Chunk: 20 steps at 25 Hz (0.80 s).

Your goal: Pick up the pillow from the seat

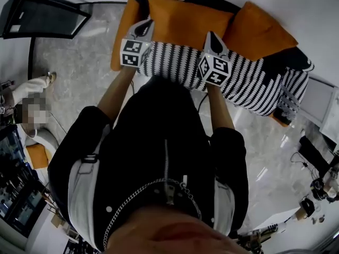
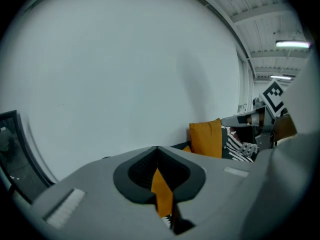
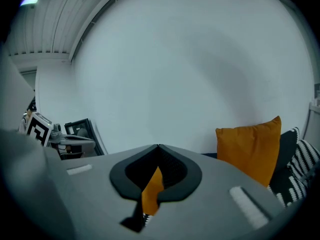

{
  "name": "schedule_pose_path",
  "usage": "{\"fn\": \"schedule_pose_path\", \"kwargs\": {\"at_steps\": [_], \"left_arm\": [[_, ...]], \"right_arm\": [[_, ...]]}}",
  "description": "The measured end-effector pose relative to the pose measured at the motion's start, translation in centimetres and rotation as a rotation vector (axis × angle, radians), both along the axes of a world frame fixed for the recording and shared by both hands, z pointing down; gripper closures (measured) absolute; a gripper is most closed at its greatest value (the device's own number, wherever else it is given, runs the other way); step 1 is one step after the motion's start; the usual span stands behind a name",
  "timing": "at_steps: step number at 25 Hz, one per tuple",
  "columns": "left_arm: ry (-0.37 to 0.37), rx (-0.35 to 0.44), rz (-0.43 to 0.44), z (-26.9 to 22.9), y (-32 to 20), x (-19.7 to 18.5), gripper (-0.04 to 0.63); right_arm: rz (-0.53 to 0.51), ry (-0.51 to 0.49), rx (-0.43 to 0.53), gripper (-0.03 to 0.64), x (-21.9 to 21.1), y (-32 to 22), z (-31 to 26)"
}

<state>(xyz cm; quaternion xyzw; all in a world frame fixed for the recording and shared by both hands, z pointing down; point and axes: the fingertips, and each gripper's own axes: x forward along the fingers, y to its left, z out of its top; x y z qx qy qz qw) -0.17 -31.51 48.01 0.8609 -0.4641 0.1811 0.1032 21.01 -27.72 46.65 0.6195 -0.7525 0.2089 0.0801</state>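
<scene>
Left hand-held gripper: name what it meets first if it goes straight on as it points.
Probably the middle orange pillow: the head view has the left hand-held gripper, jaws shut, aimed at its left edge. Depth is unclear.

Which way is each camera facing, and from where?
Head view: on the head, steeply down at the sofa; torso, forearms, left gripper, right gripper show.
Left gripper view: on it, facing the wall; jaws pinch the orange pillow.
Right gripper view: on it, facing the wall; jaws pinch the same pillow.
Both share wall and pillow.

Orange pillow (image 1: 188, 23) upright on seat (image 1: 249, 83)
</scene>
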Motion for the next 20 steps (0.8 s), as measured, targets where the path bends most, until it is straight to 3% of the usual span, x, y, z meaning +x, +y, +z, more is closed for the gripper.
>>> {"fn": "schedule_pose_path", "kwargs": {"at_steps": [12, 20], "left_arm": [[0.021, -0.067, 0.002, 5.0, -4.7, 1.7, 0.586], [0.015, -0.085, 0.011, 9.8, -6.9, 1.0, 0.586]], "right_arm": [[0.044, 0.032, -0.006, 0.615, 5.6, -3.5, 3.5], [0.064, 0.022, -0.071, 0.614, 8.7, -5.9, 10.0]]}}
